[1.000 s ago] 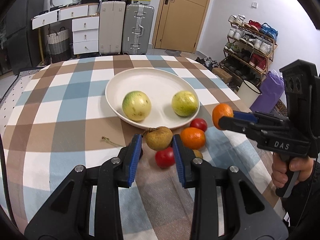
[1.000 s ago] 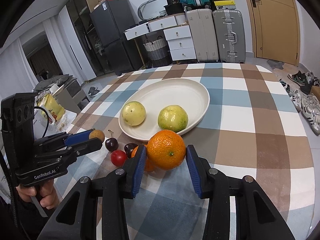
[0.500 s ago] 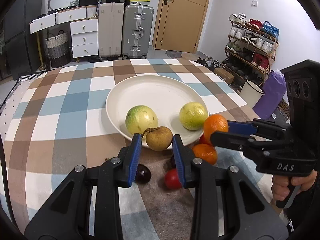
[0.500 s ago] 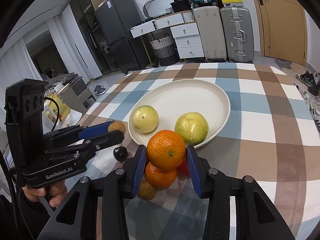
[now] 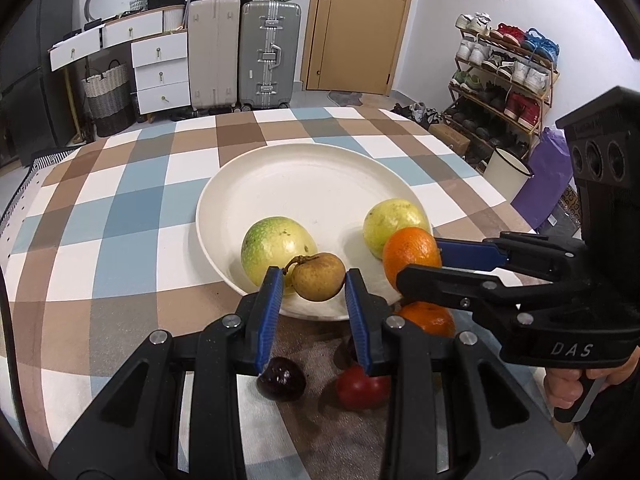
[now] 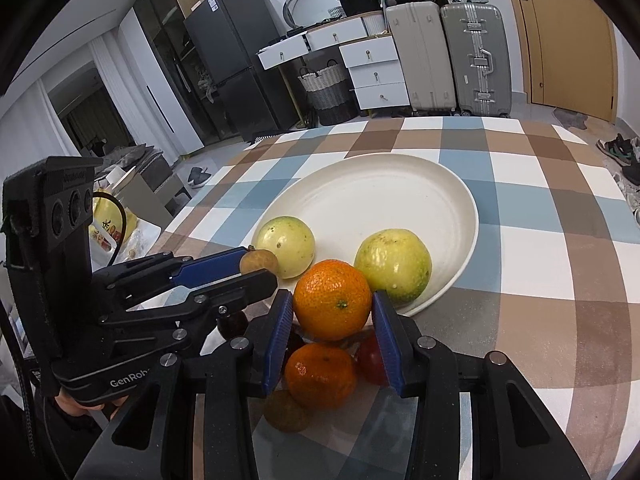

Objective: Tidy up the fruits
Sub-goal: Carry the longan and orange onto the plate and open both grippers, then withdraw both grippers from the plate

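My left gripper (image 5: 314,286) is shut on a small brown longan (image 5: 318,276) and holds it over the near rim of the white plate (image 5: 320,168). My right gripper (image 6: 332,312) is shut on an orange (image 6: 332,300), held above the plate's near edge; it shows in the left wrist view too (image 5: 412,254). Two yellow-green round fruits (image 5: 278,242) (image 5: 394,222) lie in the plate. On the cloth before the plate lie a second orange (image 6: 322,376), a red tomato (image 5: 362,386), a dark cherry (image 5: 281,374) and another longan (image 6: 286,412).
The plate stands on a round table with a checked cloth (image 5: 132,208). Suitcases (image 5: 268,54) and white drawers (image 5: 160,68) stand behind the table. A shoe rack (image 5: 504,68) stands at the right, a dark fridge (image 6: 228,64) at the left.
Both grippers have lifted their fruit off the cloth and moved forward to the plate's near rim. The loose fruits now lie below and behind the fingers.
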`<state>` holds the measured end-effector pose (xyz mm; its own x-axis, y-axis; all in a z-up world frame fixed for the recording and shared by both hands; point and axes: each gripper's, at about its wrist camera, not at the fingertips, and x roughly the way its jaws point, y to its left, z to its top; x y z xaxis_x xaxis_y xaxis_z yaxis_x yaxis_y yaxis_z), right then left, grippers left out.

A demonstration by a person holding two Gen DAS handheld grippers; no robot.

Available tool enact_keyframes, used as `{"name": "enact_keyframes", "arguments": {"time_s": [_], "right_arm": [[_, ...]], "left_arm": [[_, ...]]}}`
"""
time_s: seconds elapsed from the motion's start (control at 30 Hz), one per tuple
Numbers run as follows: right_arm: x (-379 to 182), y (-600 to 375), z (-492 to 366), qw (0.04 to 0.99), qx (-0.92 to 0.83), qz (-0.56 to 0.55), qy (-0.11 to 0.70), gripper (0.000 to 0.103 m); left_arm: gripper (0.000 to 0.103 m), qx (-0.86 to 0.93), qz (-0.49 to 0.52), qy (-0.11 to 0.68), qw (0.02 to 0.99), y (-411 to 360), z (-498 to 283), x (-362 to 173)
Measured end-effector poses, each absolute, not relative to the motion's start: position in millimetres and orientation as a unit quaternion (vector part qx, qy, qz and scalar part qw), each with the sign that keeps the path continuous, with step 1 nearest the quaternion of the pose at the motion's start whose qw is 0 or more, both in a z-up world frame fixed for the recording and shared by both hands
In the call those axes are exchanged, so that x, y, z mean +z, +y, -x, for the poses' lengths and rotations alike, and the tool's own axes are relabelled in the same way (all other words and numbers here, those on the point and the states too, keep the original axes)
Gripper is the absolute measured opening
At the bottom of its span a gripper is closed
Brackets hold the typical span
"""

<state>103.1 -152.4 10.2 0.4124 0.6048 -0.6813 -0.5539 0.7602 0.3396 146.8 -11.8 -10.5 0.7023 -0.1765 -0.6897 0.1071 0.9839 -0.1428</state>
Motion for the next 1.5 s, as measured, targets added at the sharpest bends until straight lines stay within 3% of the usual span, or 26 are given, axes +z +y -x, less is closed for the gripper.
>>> {"name": "enact_keyframes", "arguments": {"time_s": [1.13, 1.23, 1.3, 1.37, 1.43, 1.5], "right_arm": [[17, -162, -134, 0.860, 0.307, -0.024, 0.407, 0.042], [22, -167, -127, 0.863, 0.306, -0.019, 0.402, 0.051], [24, -173, -120, 0.864, 0.304, -0.019, 0.401, 0.055], [24, -178, -115, 0.863, 0.302, -0.017, 0.404, 0.079], [24, -184, -107, 0.864, 0.299, -0.019, 0.405, 0.089], [24, -188, -101, 0.866, 0.298, -0.021, 0.401, 0.093]], "left_arm": [[0.030, -0.069, 0.040, 0.368, 0.927, -11, -168, -5], [0.043, -0.057, 0.039, 0.362, 0.930, -7, -157, 1], [0.073, -0.045, 0.040, 0.353, 0.934, -4, -147, 6], [0.087, -0.034, 0.044, 0.343, 0.938, 1, -136, 11], [0.090, -0.029, 0.049, 0.338, 0.939, 6, -127, 15], [0.102, -0.022, 0.050, 0.339, 0.939, 9, -118, 18]]}}
